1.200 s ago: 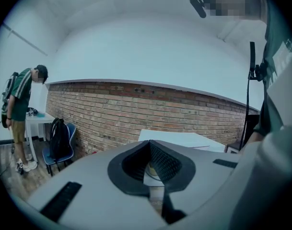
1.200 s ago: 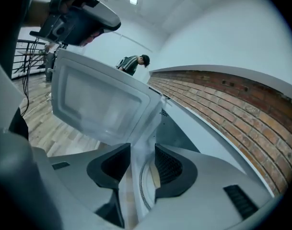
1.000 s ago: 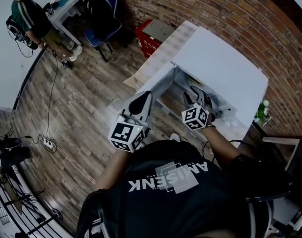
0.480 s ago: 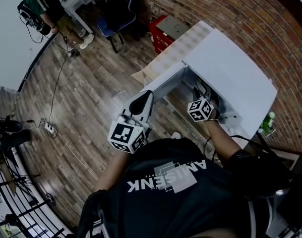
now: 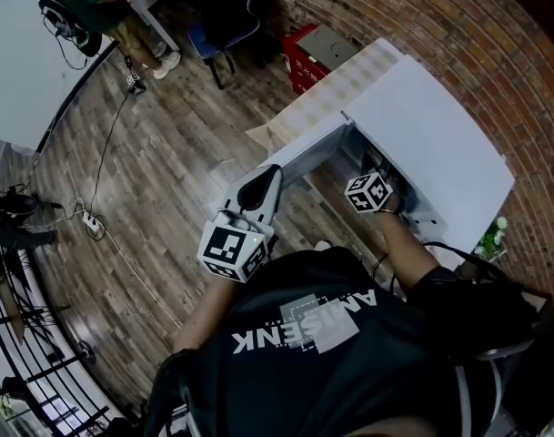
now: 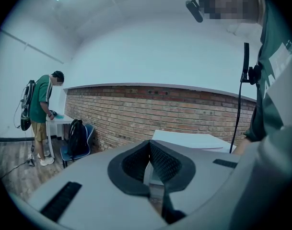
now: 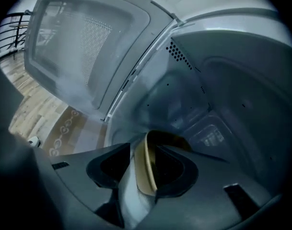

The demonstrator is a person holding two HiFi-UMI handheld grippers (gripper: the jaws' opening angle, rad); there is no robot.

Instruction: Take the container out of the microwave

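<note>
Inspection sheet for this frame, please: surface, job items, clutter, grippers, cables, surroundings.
Surface: wood floor; the microwave's support is hidden.
Job's things: microwave with its door open; container inside the cavity.
Clutter: red box by the wall.
Grippers: right gripper shut on the container's rim; left gripper shut, empty, outside the microwave.
Cables: power strip and cable on the floor.
Surroundings: brick wall; a person at a white table.
</note>
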